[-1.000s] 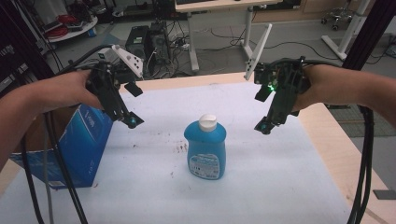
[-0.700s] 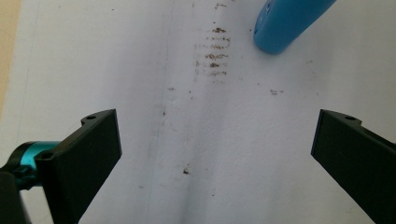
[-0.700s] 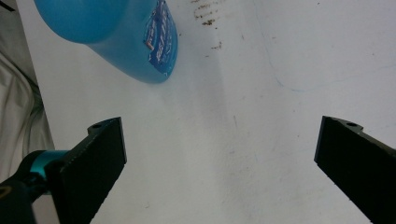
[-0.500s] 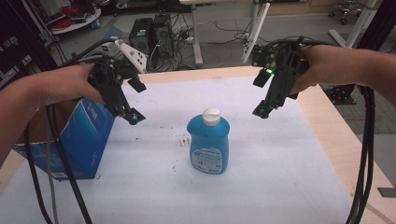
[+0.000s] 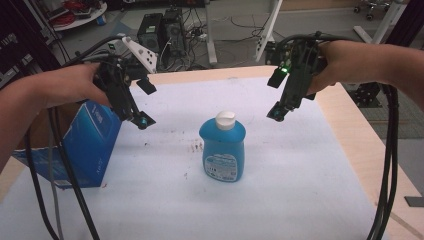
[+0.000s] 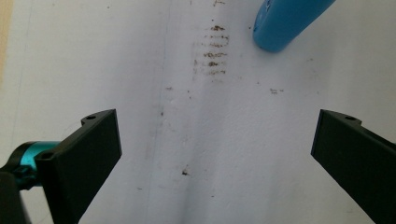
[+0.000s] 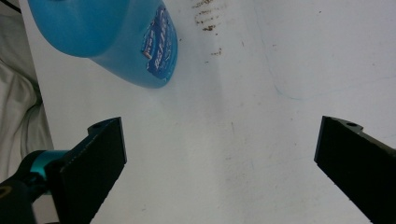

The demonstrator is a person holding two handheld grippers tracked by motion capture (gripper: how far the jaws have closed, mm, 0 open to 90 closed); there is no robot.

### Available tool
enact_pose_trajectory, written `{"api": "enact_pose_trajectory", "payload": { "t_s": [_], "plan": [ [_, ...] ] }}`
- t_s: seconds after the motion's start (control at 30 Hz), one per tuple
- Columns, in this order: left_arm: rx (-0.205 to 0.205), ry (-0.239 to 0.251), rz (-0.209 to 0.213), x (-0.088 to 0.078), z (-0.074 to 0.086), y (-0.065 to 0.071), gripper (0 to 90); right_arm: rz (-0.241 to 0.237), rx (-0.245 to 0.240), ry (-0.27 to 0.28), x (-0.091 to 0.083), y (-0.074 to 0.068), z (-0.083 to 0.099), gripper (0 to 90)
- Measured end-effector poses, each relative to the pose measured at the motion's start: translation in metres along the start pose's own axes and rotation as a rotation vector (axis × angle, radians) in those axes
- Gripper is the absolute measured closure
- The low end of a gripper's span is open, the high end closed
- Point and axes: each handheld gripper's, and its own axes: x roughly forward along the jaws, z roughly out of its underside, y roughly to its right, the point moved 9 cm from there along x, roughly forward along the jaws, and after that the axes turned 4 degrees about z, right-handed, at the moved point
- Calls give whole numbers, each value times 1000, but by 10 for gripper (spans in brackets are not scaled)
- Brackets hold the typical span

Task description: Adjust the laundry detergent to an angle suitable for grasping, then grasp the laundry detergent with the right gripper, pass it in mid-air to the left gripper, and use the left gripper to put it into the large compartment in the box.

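Two grippers up off the bench, both empty, jaws wide apart in each gripper view. Left gripper point(image 5: 141, 121) hangs over the left-middle of the white sheet point(image 5: 300, 200), beside the blue carton point(image 5: 90, 145) standing near the left edge. Right gripper point(image 5: 276, 112) sits high, toward the far right part of the sheet.

Blue detergent bottle point(image 5: 223, 150), white cap point(image 5: 225, 119), stands upright approx. centre of bench, label facing the near edge. Nothing touching it. Left gripper view: bottle base point(image 6: 285, 23) at top right, well ahead of the jaws; brown smear marks point(image 6: 212, 53) on the sheet next to it. Right gripper view: bottle body w/ label point(image 7: 116, 37) at top left, also ahead and off to one side.

Change vs. a sec. ago: both grippers have risen and drawn toward the far edge, spreading away from the bottle. Bottle looks to have slid toward the near edge in frame; could be camera shift, can't tell. Carton same spot by left edge.

Read: no approach committed yet. Looks like a pre-grasp setup w/ bottle as the likely target, flanked on both sides. Next move prob. needs one gripper to drop and line up across the bottle's narrow sides; the slick rounded plastic may slip if pinched high near the neck.
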Motion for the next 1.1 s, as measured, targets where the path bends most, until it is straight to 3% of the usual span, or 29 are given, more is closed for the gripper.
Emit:
{"api": "enact_pose_trajectory", "payload": {
  "t_s": [0.33,0.5,0.83,1.1],
  "plan": [
    [12,-2,6,1,-1,3,17,11,-1,7,-2,-1,1,15],
    [23,-3,9,1,-2,5,17,21,21,-7,-5,-5,3,15],
    [36,-8,28,6,-1,8,17,18,22,31,-8,-29,5,15],
    [53,-1,35,9,-3,10,17,9,81,91,-3,-44,10,15]
  ]
}}
